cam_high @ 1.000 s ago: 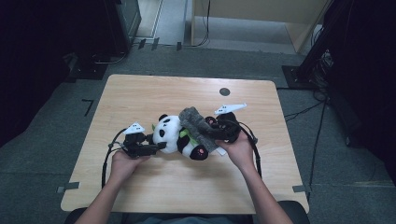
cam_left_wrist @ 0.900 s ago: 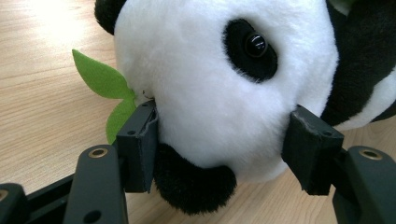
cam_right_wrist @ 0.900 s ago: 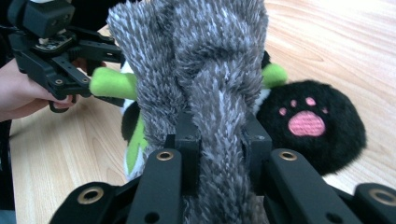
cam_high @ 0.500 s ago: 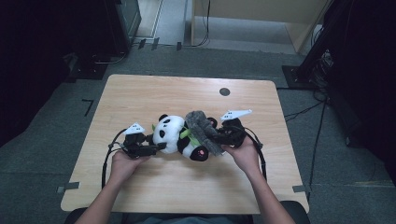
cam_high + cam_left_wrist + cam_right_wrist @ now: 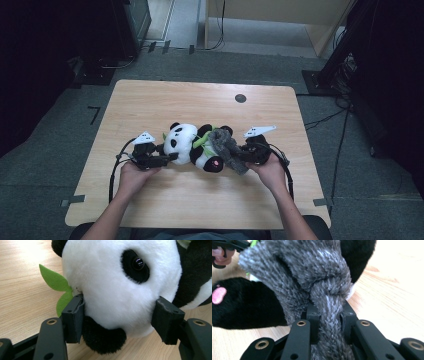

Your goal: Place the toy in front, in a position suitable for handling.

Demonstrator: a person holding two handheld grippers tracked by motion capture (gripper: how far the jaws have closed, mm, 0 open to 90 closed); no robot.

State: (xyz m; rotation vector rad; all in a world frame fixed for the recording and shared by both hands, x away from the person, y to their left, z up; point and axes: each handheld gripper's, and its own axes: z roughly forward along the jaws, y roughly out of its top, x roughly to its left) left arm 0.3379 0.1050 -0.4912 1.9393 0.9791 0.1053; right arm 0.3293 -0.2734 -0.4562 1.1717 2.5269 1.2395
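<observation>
Room: dim, grey carpet, cables along the floor. Worktop [image 5: 150, 105]: pale wood, rounded corners, one dark round spot [image 5: 240, 98] near the far edge. Panda [image 5: 192, 145]: plush, lying mid-worktop, green leaf [image 5: 53, 280] beside its head. Scarf [image 5: 227, 150]: grey, fuzzy, knotted on the panda. Left tool [image 5: 170, 158]: clamped on the panda's head. Right tool [image 5: 240, 156]: pinching the scarf below its knot.

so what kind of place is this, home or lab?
Looks like a lab or recording room, not a home: a bare wooden table on grey carpet, dark equipment racks with loose cables around it, and tape marks on the floor.
</observation>
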